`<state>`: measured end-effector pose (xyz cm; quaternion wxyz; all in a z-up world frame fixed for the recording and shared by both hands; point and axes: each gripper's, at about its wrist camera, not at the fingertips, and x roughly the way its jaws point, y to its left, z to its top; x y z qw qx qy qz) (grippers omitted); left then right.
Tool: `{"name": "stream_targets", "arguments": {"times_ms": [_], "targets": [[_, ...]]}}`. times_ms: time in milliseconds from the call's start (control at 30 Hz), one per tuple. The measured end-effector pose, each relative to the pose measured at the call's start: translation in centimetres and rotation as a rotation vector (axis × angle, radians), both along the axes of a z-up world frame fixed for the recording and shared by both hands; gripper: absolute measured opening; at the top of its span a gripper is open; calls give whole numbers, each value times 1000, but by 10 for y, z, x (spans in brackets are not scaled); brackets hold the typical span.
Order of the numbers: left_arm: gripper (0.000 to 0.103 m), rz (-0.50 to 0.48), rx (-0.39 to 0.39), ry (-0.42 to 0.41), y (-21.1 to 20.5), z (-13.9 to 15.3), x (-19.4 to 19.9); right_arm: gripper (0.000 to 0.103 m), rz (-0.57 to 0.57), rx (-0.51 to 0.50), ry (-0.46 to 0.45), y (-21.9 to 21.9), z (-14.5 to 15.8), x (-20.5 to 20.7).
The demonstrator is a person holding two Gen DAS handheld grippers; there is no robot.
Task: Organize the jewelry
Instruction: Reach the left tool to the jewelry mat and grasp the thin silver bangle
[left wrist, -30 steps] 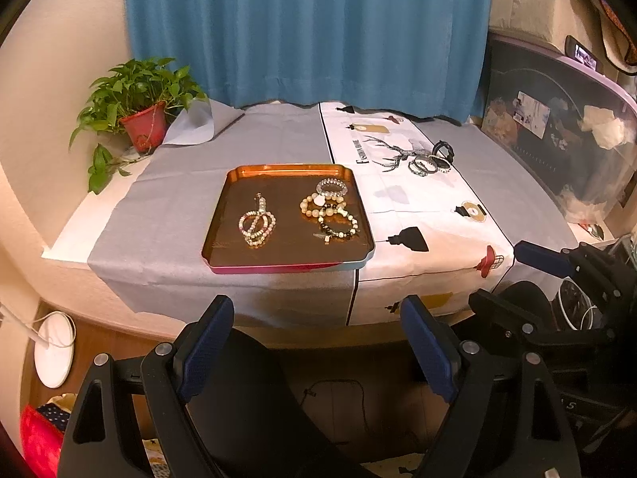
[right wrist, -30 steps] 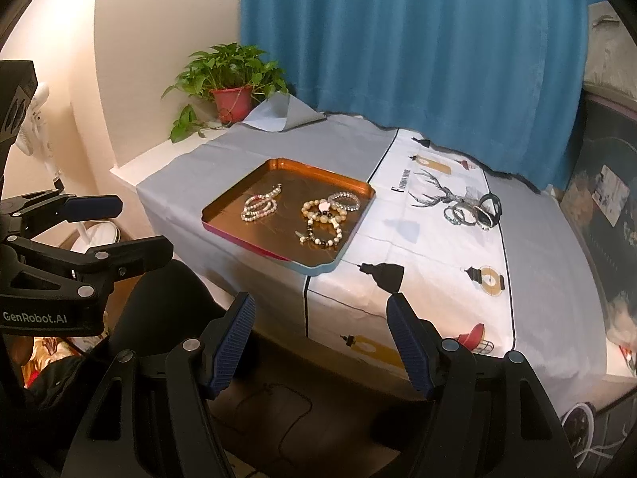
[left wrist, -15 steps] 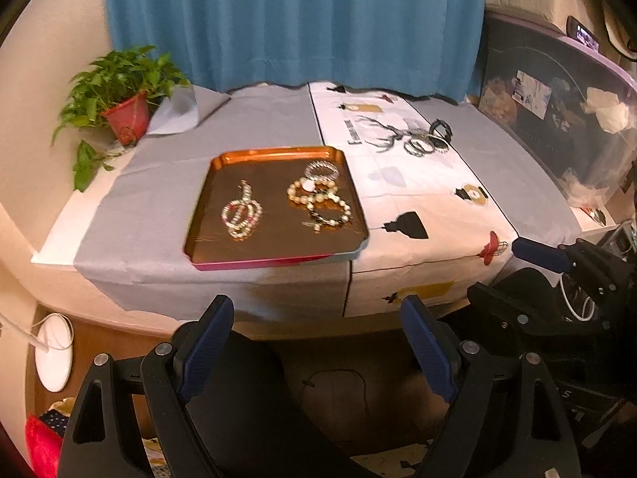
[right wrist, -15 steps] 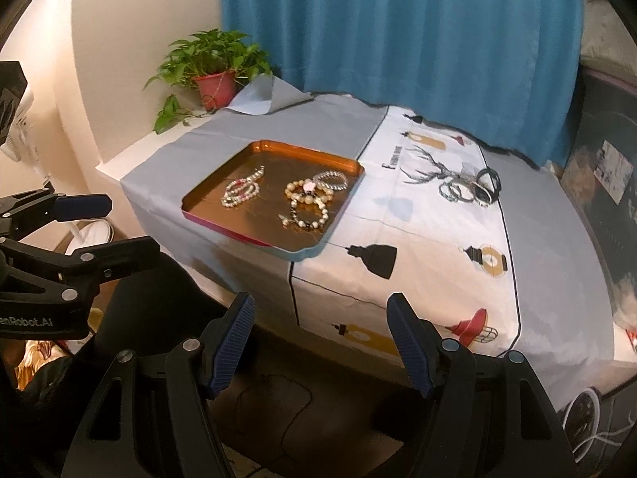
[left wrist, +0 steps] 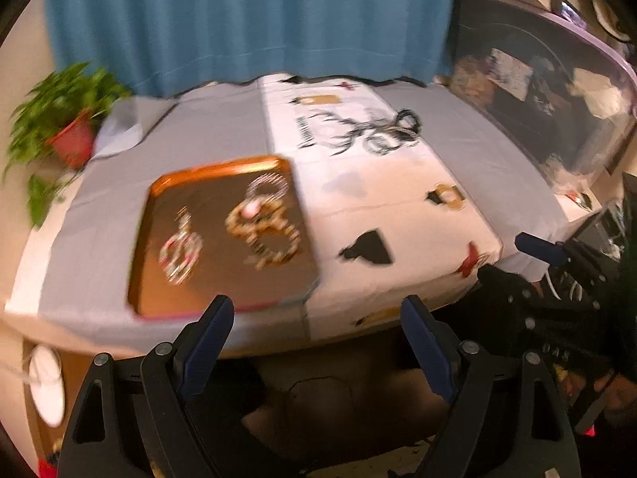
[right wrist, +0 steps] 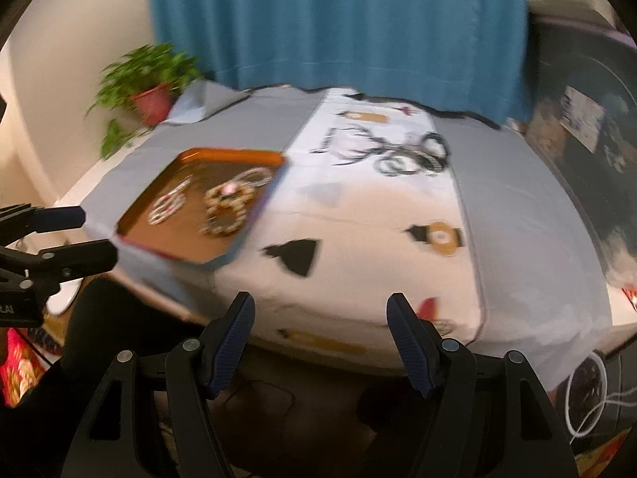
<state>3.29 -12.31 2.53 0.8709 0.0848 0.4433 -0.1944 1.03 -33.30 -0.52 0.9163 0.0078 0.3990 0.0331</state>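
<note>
Left wrist view, motion-blurred: left claw (left wrist: 314, 342) open, nothing between its blue ribbed pads, hanging over the near edge of the worktop (left wrist: 469, 135). Right claw (right wrist: 320, 334) the same, jaws apart and empty, also at the near edge, more toward the white runner (right wrist: 358, 239).

Progress, as a judgement: early or mid. An orange tray (left wrist: 159, 275) at about 10 o'clock from the left claw carries several bracelets (left wrist: 262, 231): a beaded pale loop pile with a pink bead and a darker ring on the right half, and a smaller pink-white strand (left wrist: 179, 251) on the left half. A second cluster of jewelry (left wrist: 394, 133), dark bands and silvery rings, lies loose on the runner at 1 o'clock, well apart from the tray. That cluster looks like what is left to sort; neither claw touches anything yet.

Materials: tray is glossy metal-look with rounded corners, shallow raised rim, reddish outer edge. Bracelets are round beads on strands, limp, likely to slide and tangle. Grey cloth (left wrist: 99, 239) is matte; the runner is matte white with printed deer and lamp shapes. Blue curtain (left wrist: 247, 20) at 12 o'clock, potted plant (left wrist: 67, 127) in a red pot at far 10 o'clock.
</note>
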Motion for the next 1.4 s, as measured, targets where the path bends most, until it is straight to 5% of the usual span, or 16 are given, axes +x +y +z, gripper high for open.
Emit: {"name": "stream_targets", "arguments": {"times_ms": [167, 467, 633, 800, 1067, 1100, 1133, 1167, 1200, 1400], "targets": [[83, -132, -15, 33, -52, -5, 55, 70, -86, 80, 7, -68, -2, 50], [83, -339, 201, 9, -173, -57, 179, 70, -115, 71, 29, -152, -38, 188], [83, -447, 265, 104, -220, -99, 230, 70, -83, 91, 76, -171, -68, 245], [83, -433, 231, 189, -241, -122, 279, 70, -40, 84, 108, -174, -87, 281], [86, -499, 253, 238, -260, -138, 300, 70, -26, 85, 104, -178, -97, 301], [85, -510, 255, 236, -262, -138, 301, 68, -19, 86, 101, -178, -97, 303], [77, -527, 252, 228, -264, -137, 300, 52, -1, 90, 100, -176, -96, 304], [68, -535, 242, 213, -265, -134, 300, 34, 30, 86, 104, -171, -96, 305], [57, -545, 215, 208, -265, -131, 300, 1, 44, 83, 110, -168, -96, 304], [56, -533, 149, 191, -255, -115, 291, 0, 2, 48, 73, -166, -81, 284]]}}
